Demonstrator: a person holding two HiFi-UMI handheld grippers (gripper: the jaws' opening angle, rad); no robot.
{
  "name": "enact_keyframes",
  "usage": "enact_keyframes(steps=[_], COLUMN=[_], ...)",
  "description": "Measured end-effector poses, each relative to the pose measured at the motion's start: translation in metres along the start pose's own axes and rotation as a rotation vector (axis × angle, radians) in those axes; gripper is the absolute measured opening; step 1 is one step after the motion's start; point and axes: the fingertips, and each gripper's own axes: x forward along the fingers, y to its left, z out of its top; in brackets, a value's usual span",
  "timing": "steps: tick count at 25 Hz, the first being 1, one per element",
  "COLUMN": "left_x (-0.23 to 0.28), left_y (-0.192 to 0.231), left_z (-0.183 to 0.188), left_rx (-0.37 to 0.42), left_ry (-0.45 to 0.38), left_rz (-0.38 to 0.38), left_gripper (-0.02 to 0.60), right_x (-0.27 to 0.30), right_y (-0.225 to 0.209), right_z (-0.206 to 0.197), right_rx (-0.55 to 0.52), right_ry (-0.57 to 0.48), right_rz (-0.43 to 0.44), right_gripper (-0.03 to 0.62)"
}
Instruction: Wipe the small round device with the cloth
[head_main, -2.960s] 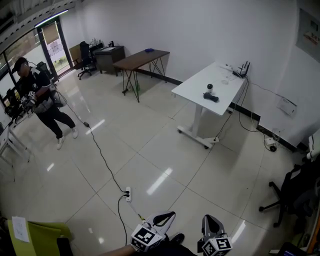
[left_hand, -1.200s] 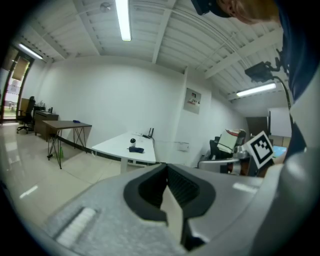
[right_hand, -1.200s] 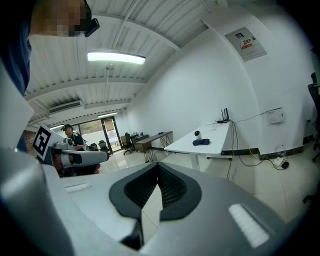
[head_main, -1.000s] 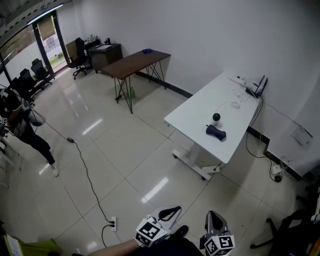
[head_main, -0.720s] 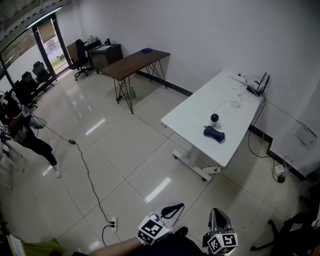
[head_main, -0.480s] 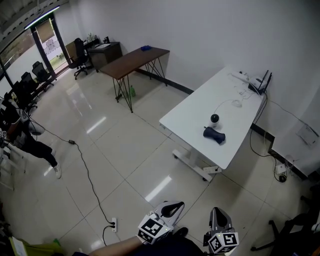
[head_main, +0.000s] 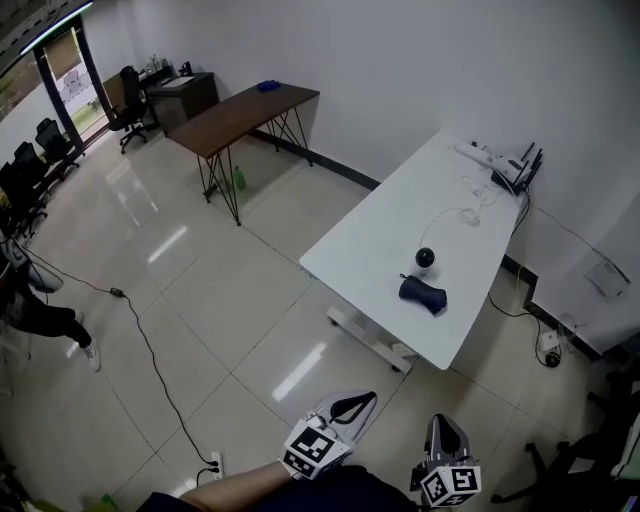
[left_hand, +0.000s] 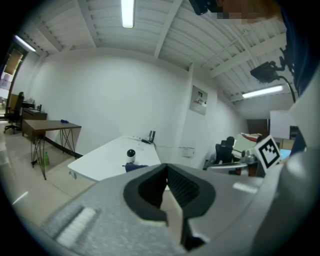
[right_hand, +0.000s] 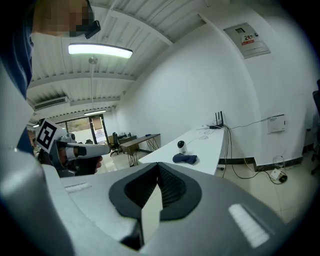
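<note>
Cloth (head_main: 422, 295) beside device (head_main: 425, 258) on table (head_main: 375, 225)

Closed hand-held gripper (left_hand: 167, 186); white table (left_hand: 104, 161) beyond

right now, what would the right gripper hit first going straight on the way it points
Probably the near end of the white table, about where the dark blue cloth lies; nothing stands between it and the right gripper. Depth is unclear.

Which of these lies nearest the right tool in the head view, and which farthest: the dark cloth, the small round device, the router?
1. The dark cloth, on the near part of the white table, closest to the right tool.
2. The small round device, just behind the cloth.
3. The router, at the table's far end by the wall.
</note>
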Motion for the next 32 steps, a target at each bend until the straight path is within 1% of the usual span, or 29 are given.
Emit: enact_keyframes(steps=[7, 11, 16, 17, 18, 19, 21, 23, 24, 27, 32], left_x=[0.027, 0.037, 0.057, 0.063, 0.069, 0.076, 0.09, 0.106, 0.114, 0.137, 0.176], left_y=[0.061, 0.087, 0.114, 0.116, 0.119, 0.121, 0.128, 0.137, 0.142, 0.156, 0.161], left_z=[0.016, 0.018, 0.021, 0.021, 0.021, 0.021, 0.021, 0.021, 0.022, 0.03, 0.038], left_rx=[-0.028, -0.048, -0.08, -0.079, -0.076, -0.07, -0.058, -0.051, -0.05, -0.053, -0.041], left_ry=[0.008, 0.021, 0.032, 0.036, 0.041, 0.049, 0.071, 0.097, 0.107, 0.122, 0.157], left_rz=[-0.04, -0.062, -0.051, -0.052, -0.053, -0.051, -0.039, -0.017, -0.003, 0.039, 0.079], left_gripper=[0.003, 0.014, 0.023, 0.035, 0.044, 0.058, 0.107, 0.17, 0.183, 0.192, 0.192], right_x=[0.063, 0.094, 0.131, 0.14, 0.149, 0.159, 0.182, 0.208, 0.221, 0.264, 0.322], right_y=[0.005, 0.009, -0.004, -0.011, -0.018, -0.026, -0.042, -0.059, -0.067, -0.086, -0.102], right_z=[0.019, 0.026, 0.042, 0.044, 0.045, 0.046, 0.043, 0.037, 0.033, 0.014, -0.022], right_rx=[-0.022, -0.04, -0.09, -0.098, -0.103, -0.107, -0.136, -0.208, -0.259, -0.434, -0.661], right_ry=[0.03, 0.068, 0.1, 0.106, 0.113, 0.122, 0.15, 0.189, 0.213, 0.303, 0.458], right_rz=[-0.052, -0.041, -0.022, -0.018, -0.012, -0.004, 0.017, 0.041, 0.054, 0.116, 0.283], right_gripper=[0.011, 0.011, 0.014, 0.029, 0.065, 0.086, 0.146, 0.203, 0.216, 0.238, 0.241])
